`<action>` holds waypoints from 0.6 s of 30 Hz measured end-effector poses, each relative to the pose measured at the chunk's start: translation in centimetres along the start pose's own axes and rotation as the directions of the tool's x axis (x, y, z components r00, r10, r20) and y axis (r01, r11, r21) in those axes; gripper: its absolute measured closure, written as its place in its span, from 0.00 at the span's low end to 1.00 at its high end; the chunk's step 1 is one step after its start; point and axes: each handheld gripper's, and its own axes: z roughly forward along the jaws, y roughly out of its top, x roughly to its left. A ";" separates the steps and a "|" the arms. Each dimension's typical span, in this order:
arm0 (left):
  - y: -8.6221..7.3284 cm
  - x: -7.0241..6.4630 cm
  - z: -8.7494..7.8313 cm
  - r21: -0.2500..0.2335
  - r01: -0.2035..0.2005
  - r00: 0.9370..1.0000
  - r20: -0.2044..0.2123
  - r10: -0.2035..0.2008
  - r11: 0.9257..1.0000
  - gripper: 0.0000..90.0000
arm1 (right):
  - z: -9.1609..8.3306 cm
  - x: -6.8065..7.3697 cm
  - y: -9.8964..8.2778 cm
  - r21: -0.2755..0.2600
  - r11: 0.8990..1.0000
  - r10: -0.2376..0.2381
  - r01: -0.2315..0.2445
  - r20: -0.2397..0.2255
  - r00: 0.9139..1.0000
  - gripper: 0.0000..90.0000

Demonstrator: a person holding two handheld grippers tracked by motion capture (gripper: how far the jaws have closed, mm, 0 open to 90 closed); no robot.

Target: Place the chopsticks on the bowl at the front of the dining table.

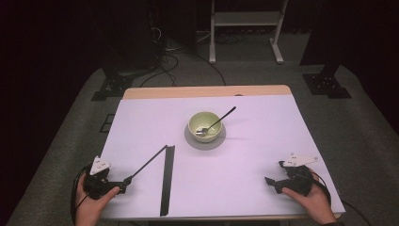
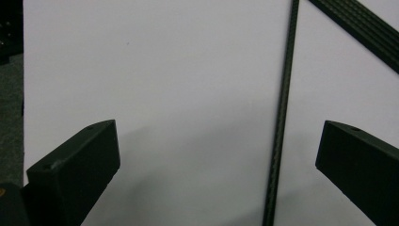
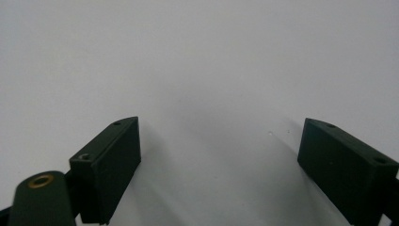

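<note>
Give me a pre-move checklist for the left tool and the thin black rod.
1. Left tool open: ok, jaws stand wide apart.
2. Thin black rod between the jaws: ok in the left gripper view, though it runs nearer the right-hand jaw than the middle.
3. Jaws touching the rod: not ok, neither jaw meets it yet.
4. Flat black strip apart from the grasp spot: ok, it lies beside the rod, meeting it only at the far ends.
5. Right tool free: ok, open over bare table.
6. Bowl with spoon out of the way: ok, farther back on its grey saucer.
</note>
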 end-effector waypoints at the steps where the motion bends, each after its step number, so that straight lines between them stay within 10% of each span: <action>1: 0.1 -0.1 0.0 -0.003 -0.004 1.000 0.004 0.004 1.000 0.00 | 0.0 0.0 0.0 0.000 1.000 0.000 0.000 0.000 1.000 0.13; 18: 2.3 -1.3 1.0 -0.019 -0.040 0.997 0.060 0.041 0.999 0.07 | 0.0 0.0 0.0 0.000 1.000 0.001 -0.001 -0.001 1.000 0.13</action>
